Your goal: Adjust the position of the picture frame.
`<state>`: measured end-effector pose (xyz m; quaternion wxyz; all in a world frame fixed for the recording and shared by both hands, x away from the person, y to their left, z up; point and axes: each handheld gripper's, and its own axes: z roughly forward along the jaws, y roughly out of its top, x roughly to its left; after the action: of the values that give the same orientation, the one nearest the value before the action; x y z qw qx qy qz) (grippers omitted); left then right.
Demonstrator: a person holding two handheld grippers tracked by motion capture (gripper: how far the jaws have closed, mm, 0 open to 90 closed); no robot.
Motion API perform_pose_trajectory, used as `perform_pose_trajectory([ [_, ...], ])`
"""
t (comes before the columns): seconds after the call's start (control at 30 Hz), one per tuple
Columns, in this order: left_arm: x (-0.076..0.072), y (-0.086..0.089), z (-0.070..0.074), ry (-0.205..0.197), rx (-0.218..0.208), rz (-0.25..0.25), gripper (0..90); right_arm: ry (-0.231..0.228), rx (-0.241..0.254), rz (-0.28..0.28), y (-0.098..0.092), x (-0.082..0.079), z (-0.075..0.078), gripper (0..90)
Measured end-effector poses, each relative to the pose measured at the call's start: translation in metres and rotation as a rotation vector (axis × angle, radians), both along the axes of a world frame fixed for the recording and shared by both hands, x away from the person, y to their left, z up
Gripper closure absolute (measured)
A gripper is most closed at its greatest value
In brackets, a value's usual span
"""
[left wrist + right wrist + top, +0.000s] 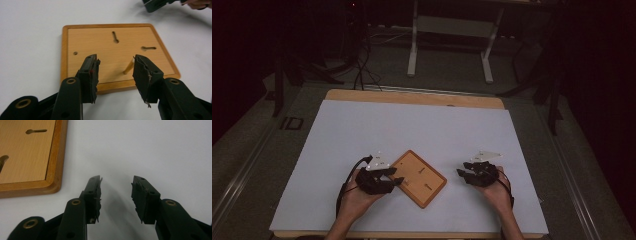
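Note:
A flat wooden board with a raised rim and two keyhole slots lies turned at an angle on the white table top. My left gripper hovers over the board's near-left edge, jaws open. In the left gripper view the board lies ahead of the left gripper. A short wooden peg sticks up from the board close to the right-hand jaw, untouched. My right gripper stands open over bare table to the right of the board. In its own view the right gripper holds nothing, and the board's corner shows at upper left.
The table's wooden front edge runs just below my forearms. Beyond the far edge stand the white legs of another table, and dark cables lie on the floor. The right gripper shows at the top right of the left gripper view.

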<state>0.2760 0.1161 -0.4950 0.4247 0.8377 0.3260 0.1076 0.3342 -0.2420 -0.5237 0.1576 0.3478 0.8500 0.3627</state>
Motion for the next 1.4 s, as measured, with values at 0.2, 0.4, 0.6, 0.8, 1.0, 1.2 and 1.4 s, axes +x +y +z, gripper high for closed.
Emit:
perform_pose_trajectory([
  [0.2, -0.002, -0.010, -0.004, 0.002, 0.006, -0.036, 58.7, -0.002, -0.006, 0.001, 0.001, 0.000, -0.001, 57.4],
  [0.4, -0.002, -0.022, -0.011, 0.011, 0.046, -0.057, 63.6, -0.009, -0.004, 0.007, 0.002, 0.000, 0.000, 57.6],
  [0.6, 0.001, -0.029, -0.019, 0.038, 0.054, -0.041, 69.6, -0.007, 0.012, 0.019, 0.004, -0.002, 0.001, 60.9],
  [0.8, 0.002, -0.031, -0.022, 0.042, 0.066, -0.020, 82.1, -0.042, 0.033, 0.061, 0.011, -0.008, 0.004, 88.7],
  [1.0, 0.000, -0.034, -0.021, 0.010, 0.098, -0.023, 84.2, -0.026, 0.041, 0.100, 0.021, -0.008, 0.000, 89.7],
  [1.2, 0.002, -0.035, -0.020, 0.009, 0.100, -0.037, 84.4, 0.002, 0.021, 0.161, 0.035, -0.010, -0.006, 89.7],
  [1.4, 0.006, -0.034, -0.021, -0.002, 0.101, -0.026, 84.5, 0.020, 0.007, 0.195, 0.039, -0.011, -0.009, 89.8],
])
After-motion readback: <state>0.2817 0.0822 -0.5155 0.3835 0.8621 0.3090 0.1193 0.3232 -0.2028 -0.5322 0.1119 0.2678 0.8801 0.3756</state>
